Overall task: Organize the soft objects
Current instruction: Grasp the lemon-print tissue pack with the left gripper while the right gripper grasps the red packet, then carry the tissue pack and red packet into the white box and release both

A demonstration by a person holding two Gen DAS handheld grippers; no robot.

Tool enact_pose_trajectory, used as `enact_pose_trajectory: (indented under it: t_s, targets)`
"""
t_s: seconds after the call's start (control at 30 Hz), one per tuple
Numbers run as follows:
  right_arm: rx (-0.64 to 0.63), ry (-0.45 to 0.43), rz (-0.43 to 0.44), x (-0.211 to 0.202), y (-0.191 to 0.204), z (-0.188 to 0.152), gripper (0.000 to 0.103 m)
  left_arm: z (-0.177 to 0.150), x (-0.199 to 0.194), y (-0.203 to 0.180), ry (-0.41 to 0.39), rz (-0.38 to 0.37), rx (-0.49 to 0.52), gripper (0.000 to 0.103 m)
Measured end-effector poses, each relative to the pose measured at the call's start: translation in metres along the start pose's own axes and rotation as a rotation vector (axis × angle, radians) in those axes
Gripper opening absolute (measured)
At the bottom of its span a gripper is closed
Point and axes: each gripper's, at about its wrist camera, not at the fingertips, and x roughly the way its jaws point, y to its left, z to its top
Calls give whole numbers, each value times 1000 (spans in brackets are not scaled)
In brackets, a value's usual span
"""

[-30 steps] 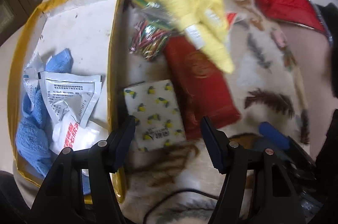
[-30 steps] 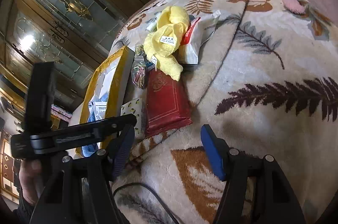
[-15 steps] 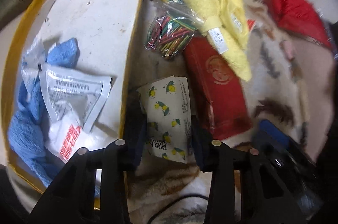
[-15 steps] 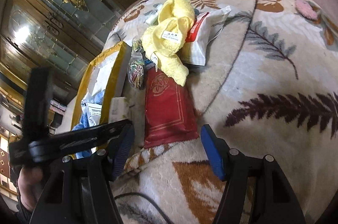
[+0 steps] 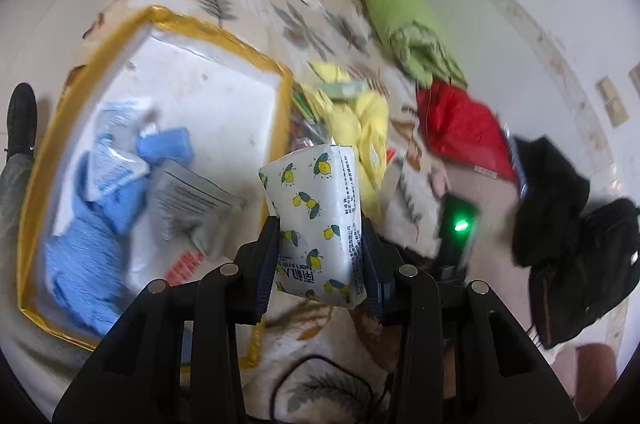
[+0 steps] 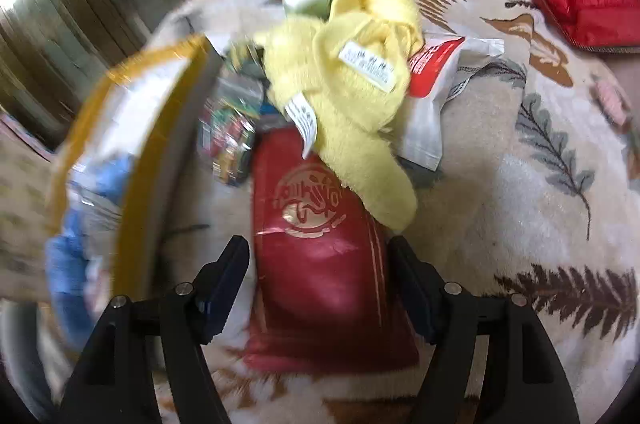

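Observation:
My left gripper [image 5: 319, 226] is shut on a white tissue pack with a lemon print [image 5: 316, 200] and holds it upright above the blanket. Left of it stands a white box with a yellow-taped rim [image 5: 256, 58], holding a blue towel [image 5: 84, 256] and white sachets [image 5: 188, 200]. In the right wrist view my right gripper [image 6: 318, 250] points down over a dark red soft pack [image 6: 320, 264]. Its jaws are opening, and the pack lies between the fingers with the pads off it. A yellow towel [image 6: 352, 92] overlaps the pack's far end.
A bag of coloured sticks [image 6: 228, 136] lies between the box and the red pack, and a white-and-red pouch [image 6: 436, 80] under the towel. Green bedding [image 5: 404, 24], a red jacket [image 5: 460, 128] and black clothes [image 5: 560, 224] lie further off on the leaf-patterned blanket [image 6: 520, 184].
My left gripper closed on the lemon-print tissue pack and lifted it off the blanket, tilting up. My right gripper moved in over the red pack and now straddles it.

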Motion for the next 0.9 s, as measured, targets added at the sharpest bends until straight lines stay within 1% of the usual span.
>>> enact_pose_trajectory:
  t_s: [0.03,0.07,0.13,0.17,0.23,0.3,0.33,0.4,0.47,0.57,0.63,0.7,0.8,0.9]
  targets:
    - [-15,-7,-52,0,5,-3,64,2,-2,6,-5,-2,-13,38]
    - [-34,-13,-82,-2,11,-5,62,4,-5,12,-11,0,-24,38]
    - [-50,2,-87,-6,17,-10,55,6,-6,20,-18,5,-38,38]
    - [-44,10,-76,-10,18,-13,54,6,-6,24,-21,12,-43,38]
    - [-27,48,-15,-20,16,-21,52,5,-6,29,-27,17,-59,38]
    - [-4,84,27,-24,12,-26,52,4,-5,32,-26,18,-67,38]
    - [22,103,68,-28,7,-29,52,3,-5,33,-27,20,-65,38]
    - [76,125,124,-35,-5,-35,52,1,-6,35,-27,26,-64,38]
    - [112,130,133,-43,-9,-44,52,1,-6,35,-30,27,-71,38]
    - [136,91,149,-65,-10,-55,51,0,-8,36,-40,41,-64,38]
    - [129,24,146,-85,-8,-63,51,0,-11,36,-53,58,-54,38]
    - [120,-35,165,-97,-3,-61,51,1,-13,37,-60,65,-57,38]
    - [90,-97,225,-113,10,-52,51,4,-20,38,-78,82,-61,38]
    - [41,-123,279,-113,31,-38,51,10,-28,38,-103,135,-31,38]
